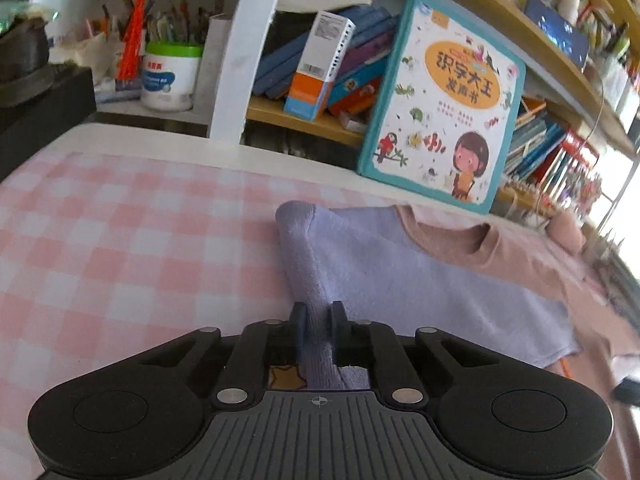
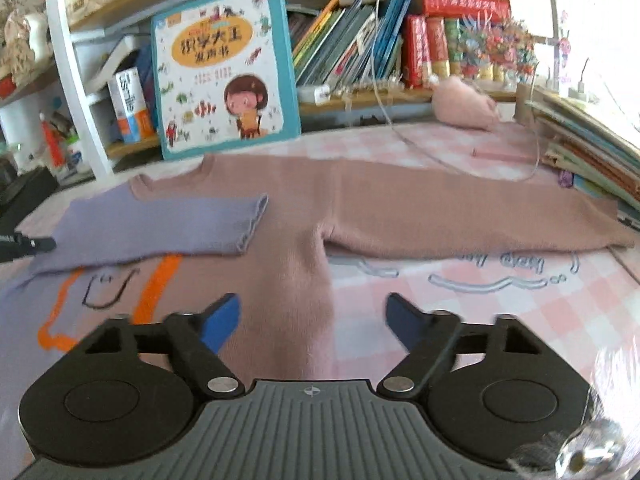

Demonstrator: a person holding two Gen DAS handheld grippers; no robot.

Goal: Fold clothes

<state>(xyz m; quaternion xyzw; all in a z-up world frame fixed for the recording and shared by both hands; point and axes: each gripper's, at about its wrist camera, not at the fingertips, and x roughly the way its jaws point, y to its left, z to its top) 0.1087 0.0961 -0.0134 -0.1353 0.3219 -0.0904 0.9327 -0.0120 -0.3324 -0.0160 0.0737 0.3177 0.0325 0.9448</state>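
Sweater on the table
Sweater (image 2: 360,208) lies flat on table (image 2: 540,312); book (image 2: 226,68) at 11 o'clock behind it

Home setting, likely a child's room or study corner: pink checked cloth (image 2: 520,312) on the surface, wooden bookshelf (image 2: 360,98) at the far side crammed with picture books (image 2: 348,44), big children's book (image 2: 226,68) leaning upright, pink plush toy (image 2: 464,106) far right.

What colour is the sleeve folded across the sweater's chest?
Lilac purple, unlike the dusty-pink body. The sleeve shows best in the right wrist view.
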